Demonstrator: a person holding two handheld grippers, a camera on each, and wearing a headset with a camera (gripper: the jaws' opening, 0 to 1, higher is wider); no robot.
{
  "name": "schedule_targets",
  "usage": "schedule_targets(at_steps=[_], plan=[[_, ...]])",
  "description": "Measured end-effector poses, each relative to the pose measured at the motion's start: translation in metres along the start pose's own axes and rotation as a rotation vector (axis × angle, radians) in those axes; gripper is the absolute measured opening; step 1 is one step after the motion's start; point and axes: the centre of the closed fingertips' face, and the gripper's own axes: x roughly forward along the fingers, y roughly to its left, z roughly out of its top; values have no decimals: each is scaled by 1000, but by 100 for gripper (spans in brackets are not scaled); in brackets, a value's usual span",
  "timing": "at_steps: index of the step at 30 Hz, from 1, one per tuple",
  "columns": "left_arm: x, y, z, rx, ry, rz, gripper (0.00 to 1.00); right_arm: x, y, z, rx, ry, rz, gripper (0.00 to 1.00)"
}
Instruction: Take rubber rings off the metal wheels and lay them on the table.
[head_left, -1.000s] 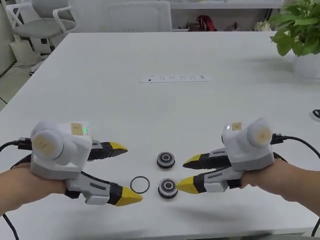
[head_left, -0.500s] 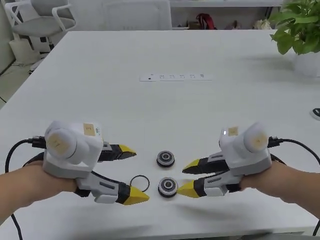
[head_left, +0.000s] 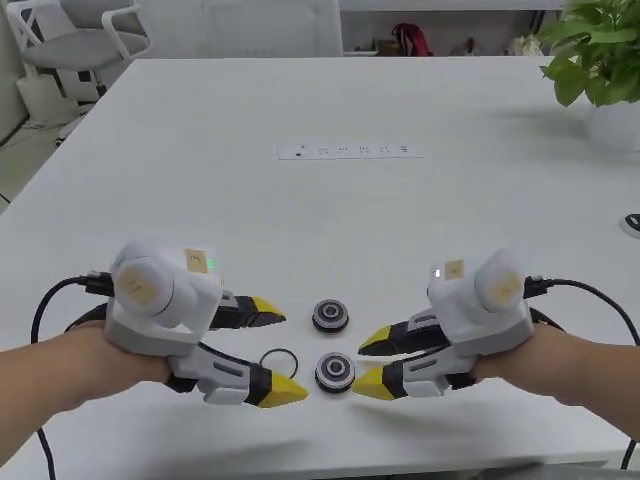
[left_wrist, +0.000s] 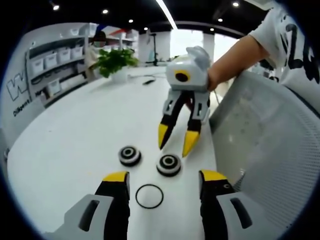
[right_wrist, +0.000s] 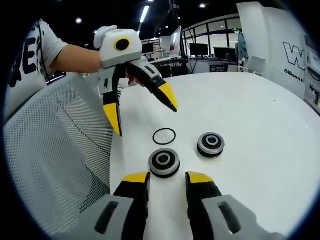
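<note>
The left gripper (head_left: 285, 354), a white plastic body with black fingers (left_wrist: 114, 200) tipped in yellow, hangs low over the bench's near edge, left of its middle, and points right. Its fingers are spread wide and hold nothing. The right gripper (head_left: 363, 365), of the same make, faces it from the right along that edge and points left. Its fingers (right_wrist: 135, 200) are parted by a narrower gap and are also empty. The two sets of yellow tips are near each other but apart. The left hand (head_left: 95, 368) and right hand (head_left: 545, 360) clasp the bodies from behind, and bare forearms enter from the head view's lower corners.
</note>
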Motion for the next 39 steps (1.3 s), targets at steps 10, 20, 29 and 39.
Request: schedule_targets(at_steps=[10,20,29,39], plan=[[8,-1,-3,3,23,-19,51,4,2,-2,-16,12,10,21],[14,-4,-5,0,39,-35,45,6,3,-4,-18,18,14,18],[22,-4,-6,4,56,-50,40,8,3,-6,-11,20,13,15],[30,-7,-5,1,60,-65,37,7,2,-6,6,11,10,14]])
